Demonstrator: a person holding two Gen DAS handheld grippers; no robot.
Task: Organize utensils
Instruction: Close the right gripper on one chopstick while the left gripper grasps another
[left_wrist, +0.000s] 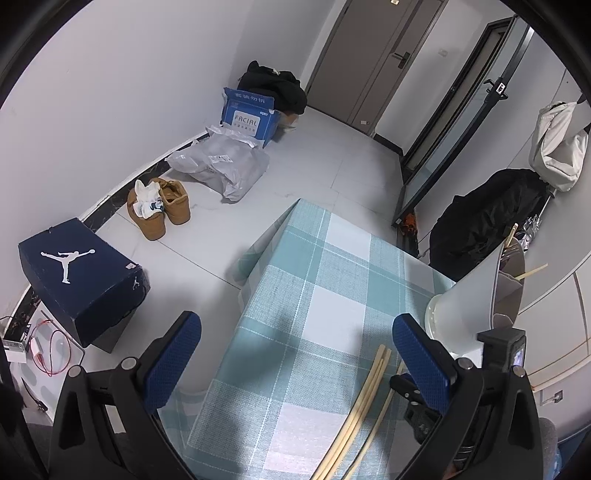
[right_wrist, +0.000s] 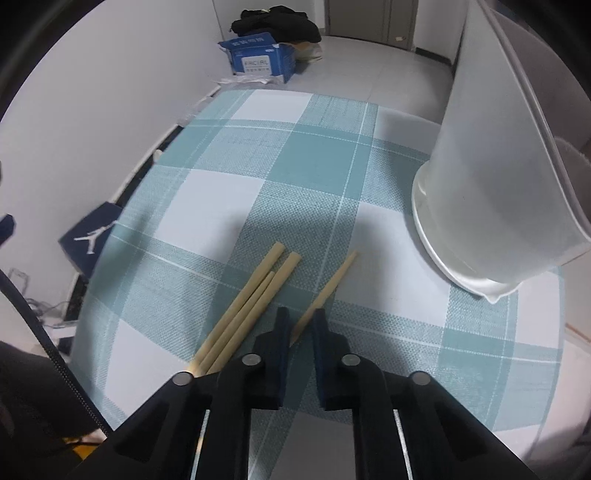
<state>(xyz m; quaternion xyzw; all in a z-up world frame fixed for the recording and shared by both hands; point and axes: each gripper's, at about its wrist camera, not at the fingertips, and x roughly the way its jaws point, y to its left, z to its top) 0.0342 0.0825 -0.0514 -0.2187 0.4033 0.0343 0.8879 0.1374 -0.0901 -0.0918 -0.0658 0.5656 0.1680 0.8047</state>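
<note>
Several pale wooden chopsticks lie on the plaid tablecloth. In the right wrist view three of them (right_wrist: 251, 310) lie side by side, and a single chopstick (right_wrist: 332, 284) lies apart to their right. My right gripper (right_wrist: 301, 325) points down at the table, shut on the near end of that single chopstick. A white utensil holder (right_wrist: 491, 192) stands at the right. In the left wrist view the holder (left_wrist: 465, 306) has chopsticks (left_wrist: 532, 271) sticking out of it. My left gripper (left_wrist: 299, 350) hangs open over the table's left edge with nothing between its blue pads (left_wrist: 177, 354). The loose chopsticks (left_wrist: 365, 406) show below it.
The table (left_wrist: 314, 258) wears a teal and white plaid cloth and drops off at the left. A dark blue shoebox (left_wrist: 81, 280), tan boots (left_wrist: 162, 210), a grey bag (left_wrist: 221, 166) and a blue carton (left_wrist: 251, 114) sit on the floor. A black jacket (left_wrist: 484, 225) lies behind the holder.
</note>
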